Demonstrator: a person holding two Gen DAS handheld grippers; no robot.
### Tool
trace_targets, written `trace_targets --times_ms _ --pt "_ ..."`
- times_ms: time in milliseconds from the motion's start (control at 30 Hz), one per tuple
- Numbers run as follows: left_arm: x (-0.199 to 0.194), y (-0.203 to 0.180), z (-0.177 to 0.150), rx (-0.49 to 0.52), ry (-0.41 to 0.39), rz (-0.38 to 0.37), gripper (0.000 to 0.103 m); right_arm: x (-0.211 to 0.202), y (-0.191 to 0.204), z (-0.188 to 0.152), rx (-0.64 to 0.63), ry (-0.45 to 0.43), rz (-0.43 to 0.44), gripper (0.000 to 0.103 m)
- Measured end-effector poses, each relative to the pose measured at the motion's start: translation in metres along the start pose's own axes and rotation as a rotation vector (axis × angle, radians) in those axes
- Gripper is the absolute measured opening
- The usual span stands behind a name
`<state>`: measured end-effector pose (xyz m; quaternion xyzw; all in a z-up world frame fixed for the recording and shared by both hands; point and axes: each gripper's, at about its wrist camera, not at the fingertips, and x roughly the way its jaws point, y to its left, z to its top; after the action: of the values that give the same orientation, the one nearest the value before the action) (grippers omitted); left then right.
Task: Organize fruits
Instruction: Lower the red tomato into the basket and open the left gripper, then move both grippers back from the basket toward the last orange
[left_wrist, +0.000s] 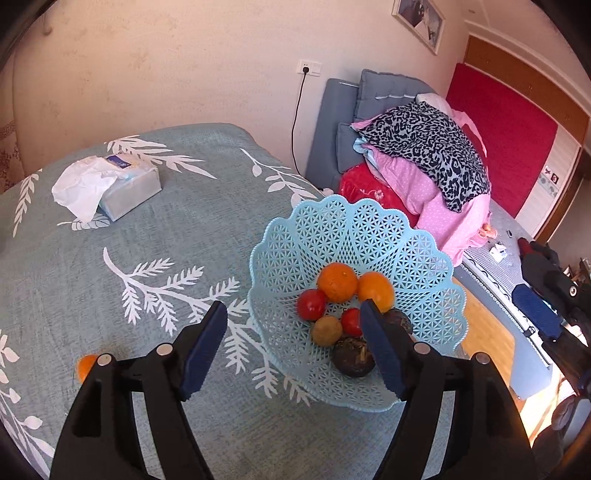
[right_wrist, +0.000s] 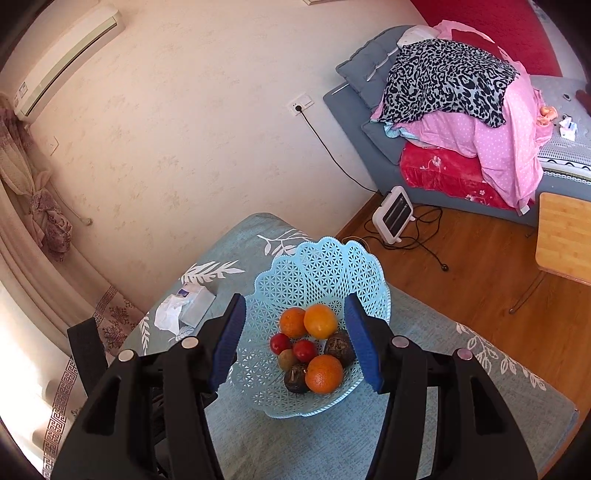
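Observation:
A light blue lattice basket (left_wrist: 332, 229) (right_wrist: 325, 266) stands on the table near its right edge. It holds several fruits: oranges (left_wrist: 337, 282) (right_wrist: 324, 373), red tomatoes (left_wrist: 311, 304) (right_wrist: 305, 350), a brownish kiwi (left_wrist: 326, 330) and dark round fruits (left_wrist: 354, 357) (right_wrist: 338, 347). One more orange (left_wrist: 85, 366) lies on the cloth at the left, half hidden behind my left gripper's arm. My left gripper (left_wrist: 293, 314) is open and empty just before the basket. My right gripper (right_wrist: 295, 306) is open and empty above the basket.
A teal tablecloth with white leaves (left_wrist: 147, 221) covers the table. A tissue pack (left_wrist: 110, 186) (right_wrist: 186, 308) lies at the far left. Beyond the table's right edge are a bed with piled bedding (left_wrist: 424, 155), a heater (right_wrist: 393, 214), cables and a wooden side table (right_wrist: 565, 236).

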<state>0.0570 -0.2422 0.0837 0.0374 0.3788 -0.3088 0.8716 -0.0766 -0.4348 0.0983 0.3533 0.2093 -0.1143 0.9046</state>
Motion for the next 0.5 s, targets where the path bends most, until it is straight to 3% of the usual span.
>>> trace_targets --times_ms 433,500 --pt "-0.018 0.019 -0.016 0.061 -0.064 0.198 0.080 0.011 0.012 -0.013 -0.039 0.042 0.009 0.057" --pt "-0.022 0.020 -0.019 0.083 -0.078 0.228 0.081 0.014 0.015 -0.017 -0.051 0.053 0.009 0.062"
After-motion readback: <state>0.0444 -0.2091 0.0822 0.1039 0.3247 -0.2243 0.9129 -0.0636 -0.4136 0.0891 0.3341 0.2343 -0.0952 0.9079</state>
